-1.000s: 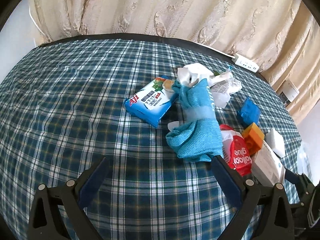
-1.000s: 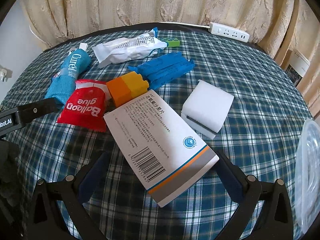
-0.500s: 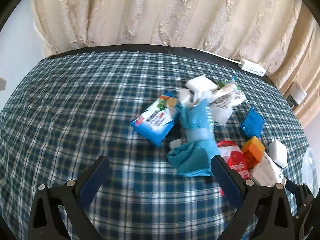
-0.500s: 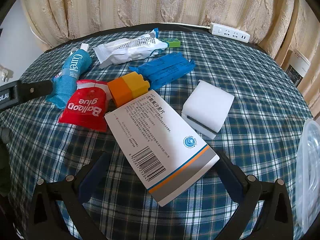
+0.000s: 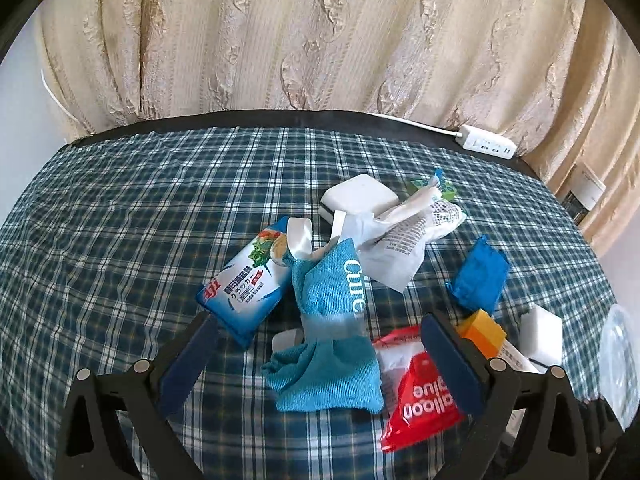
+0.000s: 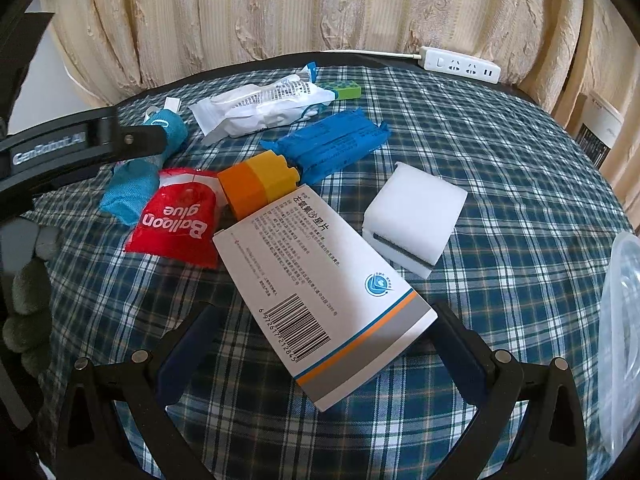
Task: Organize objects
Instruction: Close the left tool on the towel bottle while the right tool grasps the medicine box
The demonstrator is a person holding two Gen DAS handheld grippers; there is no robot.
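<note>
Left gripper [image 5: 320,354]: fingers spread wide, nothing grasped; held above the rolled teal Curel towel [image 5: 334,322], which is seen lying between the two finger pads. Blue cracker packet [image 5: 246,282] is seen just beside the towel; red Balloon glue pouch [image 5: 420,394] touches the towel's other edge and is partly hidden by the finger.

Right gripper [image 6: 322,350]: likewise spread apart, empty. White medicine box [image 6: 320,288] with barcode is seen lying flat between its fingers, one corner overlapping the glue pouch [image 6: 178,218]. Orange-yellow building block [image 6: 258,184] is pressed against the box's far end. White sponge [image 6: 416,218] sits just beside the box. Blue wrapped pack [image 6: 332,146] lies beyond the block; white printed plastic bag [image 6: 262,106] and small green block [image 6: 342,88] are seen farther back. A second white sponge [image 5: 358,200] is noted in the left view, behind the bag.

Surface: round table covered by blue-and-white plaid cloth [image 5: 120,220], dark rim visible at the far edge. Clear plastic container [image 6: 622,340] is seen at the right edge. White power strip [image 6: 460,64] rests at the table's back. Cream patterned curtains [image 5: 320,40] fill the background.
</note>
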